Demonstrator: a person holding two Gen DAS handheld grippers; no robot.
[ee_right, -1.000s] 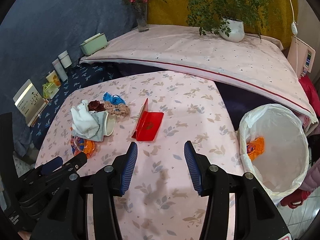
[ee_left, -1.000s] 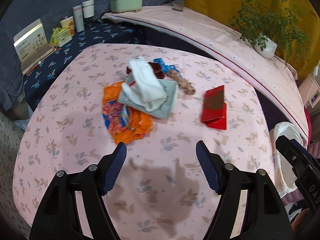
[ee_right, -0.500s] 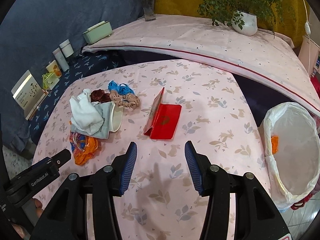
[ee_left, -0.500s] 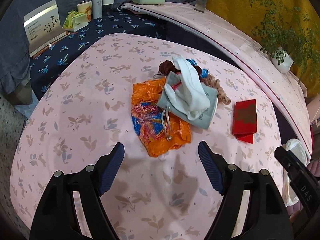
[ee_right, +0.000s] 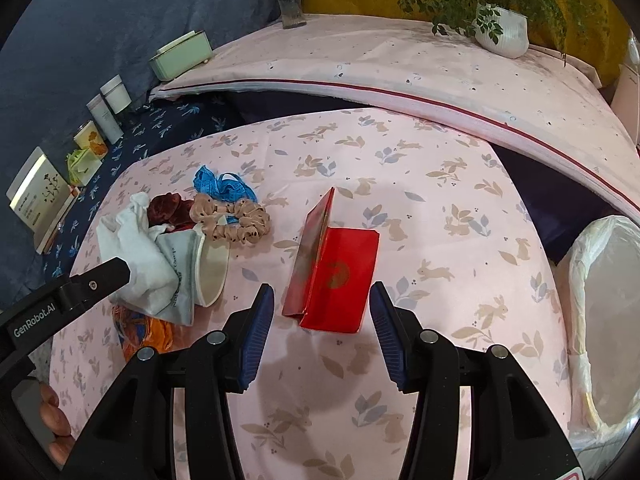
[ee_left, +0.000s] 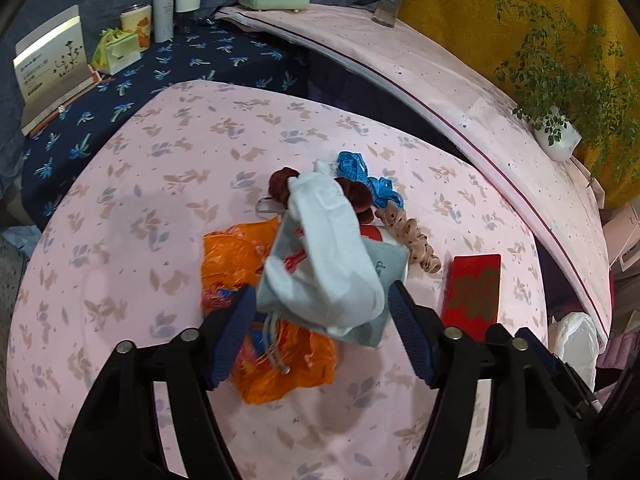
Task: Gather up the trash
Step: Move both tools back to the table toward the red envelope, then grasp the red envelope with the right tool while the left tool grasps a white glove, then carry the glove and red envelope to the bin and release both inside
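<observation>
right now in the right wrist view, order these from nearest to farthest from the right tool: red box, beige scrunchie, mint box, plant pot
1. Red box, just ahead of the right tool, between its open fingers.
2. Beige scrunchie, ahead left.
3. Mint box, far left, and plant pot, far right: too close to call.

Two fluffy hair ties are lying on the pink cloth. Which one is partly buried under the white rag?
The dark red scrunchie: the white cloth lies over part of it. The beige spotted scrunchie beside it lies uncovered.

A table (ee_right: 440,184) is being covered by a pink cloth; a red packet (ee_right: 340,276) is lying at centre, with scrunchies (ee_right: 236,220), blue tape (ee_right: 220,184) and an orange wrapper (ee_left: 240,256) at nine o'clock.
</observation>
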